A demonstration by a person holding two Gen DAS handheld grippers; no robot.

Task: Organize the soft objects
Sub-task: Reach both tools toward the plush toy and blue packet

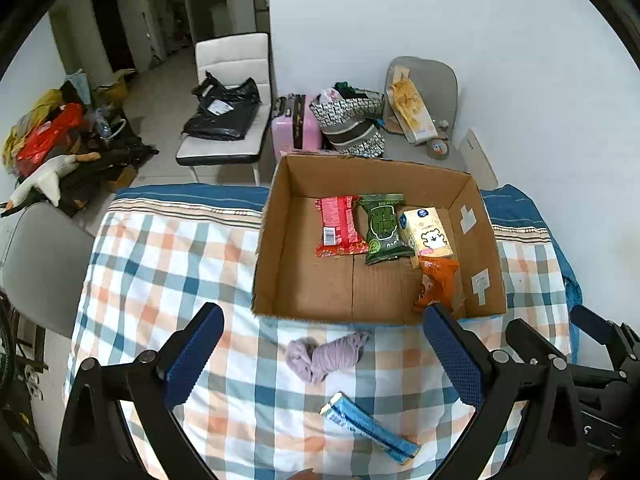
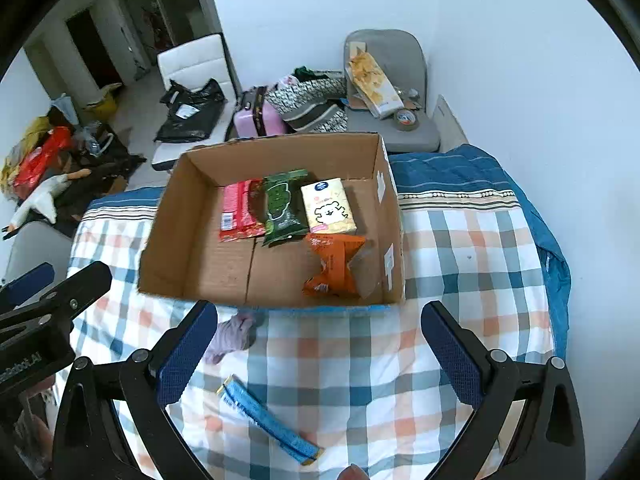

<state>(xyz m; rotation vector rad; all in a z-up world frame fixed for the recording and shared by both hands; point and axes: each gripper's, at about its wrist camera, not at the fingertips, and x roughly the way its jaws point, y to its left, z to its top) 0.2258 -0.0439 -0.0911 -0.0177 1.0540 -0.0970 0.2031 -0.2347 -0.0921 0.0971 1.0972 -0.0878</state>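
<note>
Hovering over the checked cloth (image 1: 168,264), both spread wide and holding nothing: left gripper (image 1: 322,354), right gripper (image 2: 320,350). Lying on the cloth just in front of the box (image 1: 280,240): lilac sock (image 1: 326,354), bunched up, and nearer the camera a blue bar (image 1: 370,428), apart from the sock. Sitting in the box along the back: red pack (image 1: 338,226), green pack (image 1: 384,228) overlapping it, tissue pack (image 1: 426,234) beside that. Leaning in the right front corner: orange pack (image 1: 438,284), crumpled.
</note>
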